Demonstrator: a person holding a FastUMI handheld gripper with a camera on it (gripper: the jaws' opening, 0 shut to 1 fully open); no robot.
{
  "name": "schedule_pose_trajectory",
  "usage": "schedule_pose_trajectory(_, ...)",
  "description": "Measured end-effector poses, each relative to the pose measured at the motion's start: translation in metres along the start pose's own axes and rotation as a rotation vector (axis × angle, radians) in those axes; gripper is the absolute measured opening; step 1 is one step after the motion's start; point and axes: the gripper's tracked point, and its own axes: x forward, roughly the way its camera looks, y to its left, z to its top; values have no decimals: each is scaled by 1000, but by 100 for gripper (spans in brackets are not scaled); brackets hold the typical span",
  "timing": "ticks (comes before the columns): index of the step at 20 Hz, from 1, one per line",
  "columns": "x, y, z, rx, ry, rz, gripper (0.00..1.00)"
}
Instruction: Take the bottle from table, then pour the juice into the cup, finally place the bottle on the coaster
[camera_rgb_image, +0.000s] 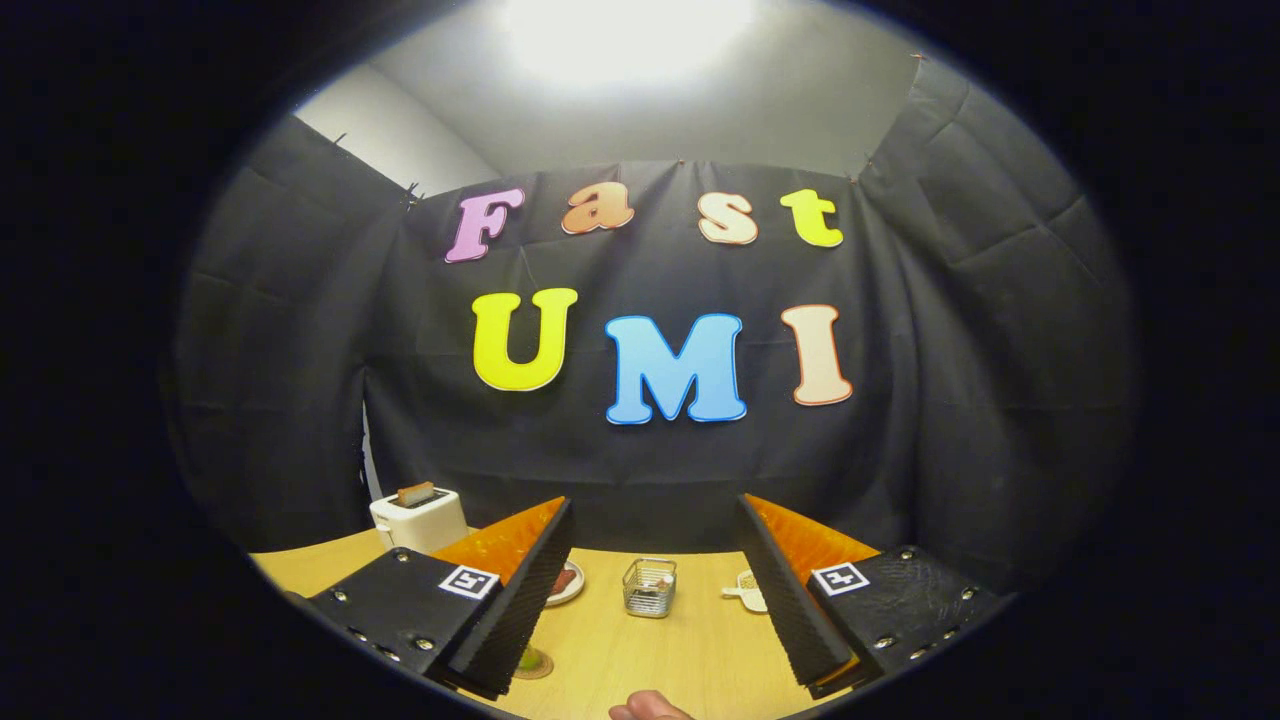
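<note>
My gripper (655, 520) is held open and high above the wooden table (690, 650), with nothing between its fingers. By the inner side of the left finger (525, 590) lies a round brown coaster (538, 667) with a small green thing (526, 658) on it, mostly hidden by that finger. I cannot tell whether it is the bottle. A small white handled object (745, 592), perhaps the cup, peeks out from behind the right finger (785, 590).
A white toaster (420, 518) with a slice in it stands at the table's back left. A white plate (566, 584) shows beside the left finger. A wire basket (649, 586) stands mid-table ahead. A fingertip of a hand (650, 708) shows at the near edge.
</note>
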Motion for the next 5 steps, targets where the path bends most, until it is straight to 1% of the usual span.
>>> schedule_pose_trajectory(3,-6,-1,-4,6,42,26,98)
schedule_pose_trajectory(5,-8,-7,-5,12,46,25,99)
